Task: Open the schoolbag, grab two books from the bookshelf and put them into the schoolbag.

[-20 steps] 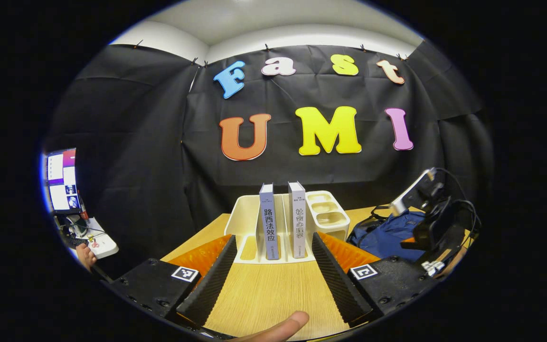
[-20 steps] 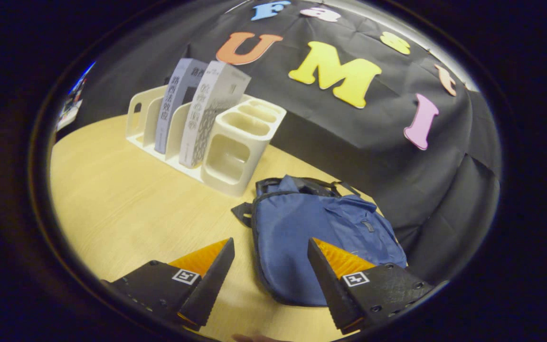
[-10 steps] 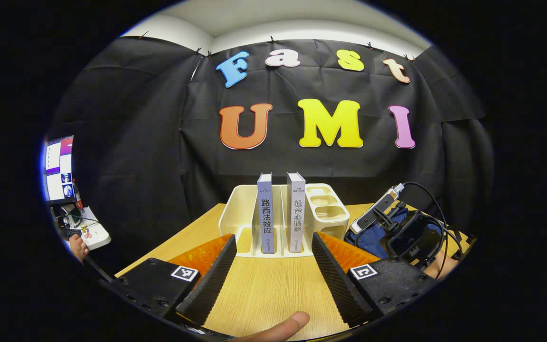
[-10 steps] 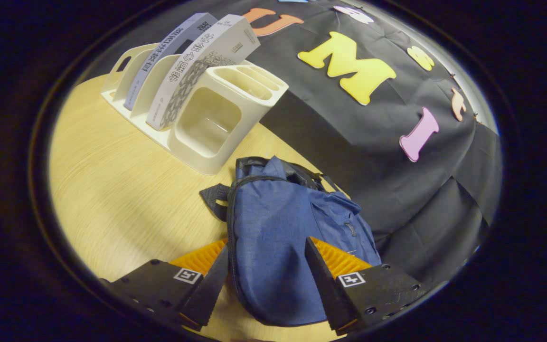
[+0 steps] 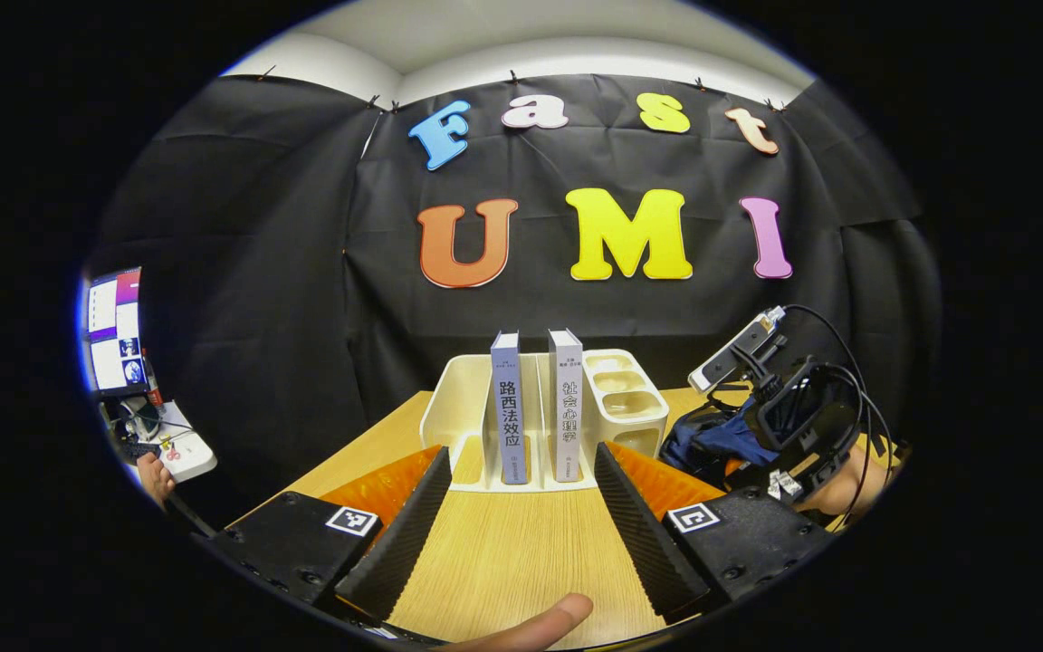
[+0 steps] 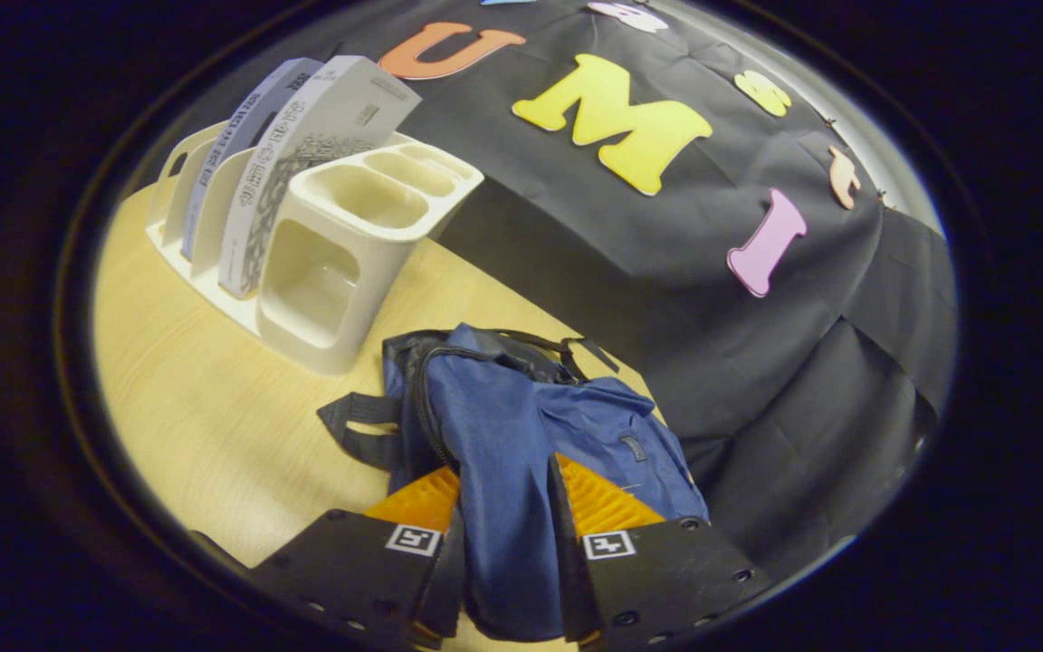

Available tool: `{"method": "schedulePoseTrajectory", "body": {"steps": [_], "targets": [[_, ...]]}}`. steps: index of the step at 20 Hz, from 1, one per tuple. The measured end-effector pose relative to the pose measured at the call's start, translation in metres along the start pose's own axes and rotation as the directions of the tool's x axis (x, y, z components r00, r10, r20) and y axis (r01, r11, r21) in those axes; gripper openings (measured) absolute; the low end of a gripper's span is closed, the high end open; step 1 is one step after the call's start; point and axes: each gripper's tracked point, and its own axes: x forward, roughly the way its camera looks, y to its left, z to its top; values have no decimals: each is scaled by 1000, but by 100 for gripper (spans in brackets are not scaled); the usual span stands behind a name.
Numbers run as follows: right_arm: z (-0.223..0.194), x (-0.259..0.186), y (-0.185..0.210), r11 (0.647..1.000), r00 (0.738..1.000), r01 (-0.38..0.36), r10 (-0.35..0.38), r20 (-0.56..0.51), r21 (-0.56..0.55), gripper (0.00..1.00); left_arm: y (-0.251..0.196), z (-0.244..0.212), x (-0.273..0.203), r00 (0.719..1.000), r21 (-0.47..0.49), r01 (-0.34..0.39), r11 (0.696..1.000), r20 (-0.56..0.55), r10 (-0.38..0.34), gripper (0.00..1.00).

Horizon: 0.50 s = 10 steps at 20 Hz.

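Two books (image 5: pixel 537 418) stand upright in the cream bookshelf (image 5: pixel 458 426) at the back of the counter (image 5: pixel 503 552), straight ahead of the left gripper (image 5: pixel 514 525), whose fingers are spread wide and grasp nothing. Just beside the bookshelf's cup end lies the blue schoolbag (image 6: pixel 521 444), flat on the counter. The right gripper (image 6: pixel 505 566) has its fingers clenched on a fold of the bag's cloth at the near edge, beside the dark zipper line (image 6: pixel 426 412). The bag looks soft and light, so the fabric will likely bunch and lift rather than part; a firm hold near the zipper, or on the pull itself, seems the better purchase. I cannot make out the zipper pull. The books look stiff and slim, best pinched across the spine near the top.
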Motion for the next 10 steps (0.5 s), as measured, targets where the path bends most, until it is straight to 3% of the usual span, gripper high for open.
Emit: {"method": "schedulePoseTrajectory", "body": {"steps": [1, 2, 3, 5, 6, 10], "targets": [[0, 5, -4, 1000, 1000, -7, 7, 1, 9, 37, 1, -1, -1, 1000, 0, 0, 1000, -3, 0, 100], [3, 5, -4, 999, 1000, -30, 30, 7, 31, 16, 1, -1, 0, 1000, -1, 0, 1000, -4, 0, 100], [3, 8, -5, 997, 998, -59, 59, 9, 51, 7, -1, -1, 0, 1000, -2, 2, 1000, -4, -3, 100], [4, 9, -17, 990, 995, -97, 98, -3, 106, 11, -7, -1, 3, 1000, -4, 25, 1000, 0, -25, 100], [8, 9, -25, 985, 994, -111, 112, 2, 129, 7, -8, -1, 6, 1000, -11, 29, 1000, 3, -29, 100], [28, 7, -61, 971, 988, -153, 150, 33, 183, 6, -11, -14, 18, 999, -9, 21, 1000, -29, -21, 100]]}}
